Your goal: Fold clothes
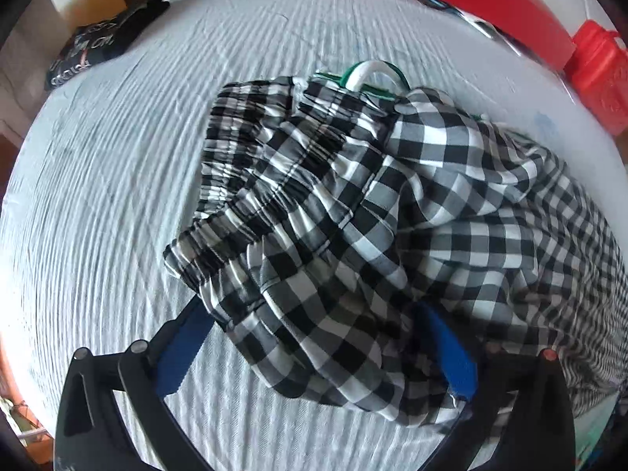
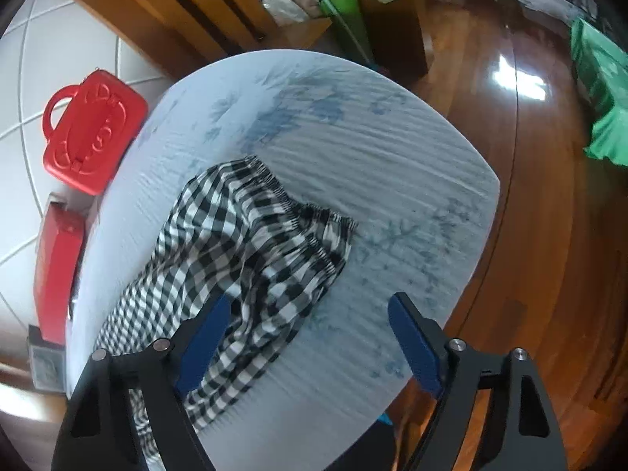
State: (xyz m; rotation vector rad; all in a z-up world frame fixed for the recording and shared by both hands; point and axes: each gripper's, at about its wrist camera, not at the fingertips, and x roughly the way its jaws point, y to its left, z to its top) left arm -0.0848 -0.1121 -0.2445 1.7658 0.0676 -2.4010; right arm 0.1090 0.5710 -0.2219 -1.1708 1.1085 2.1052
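Black-and-white checked trousers (image 1: pixel 353 212) lie bunched on the pale striped bed sheet (image 1: pixel 117 196), elastic waistband towards the upper left. My left gripper (image 1: pixel 314 349) is open right over the cloth; loose folds lie between its blue pads (image 1: pixel 451 357) without being pinched. A white and green hanger (image 1: pixel 369 72) pokes out behind the trousers. In the right wrist view the trousers (image 2: pixel 243 243) lie on the sheet (image 2: pixel 392 165). My right gripper (image 2: pixel 310 337) is open and empty above them, its left pad (image 2: pixel 204 341) over the cloth.
A dark folded garment (image 1: pixel 94 47) lies at the sheet's far left corner. Red boxes (image 1: pixel 510 4) and a red case (image 2: pixel 90 133) stand beside the bed. The bed edge (image 2: pixel 482 243) drops to a glossy wooden floor (image 2: pixel 530 157) on the right.
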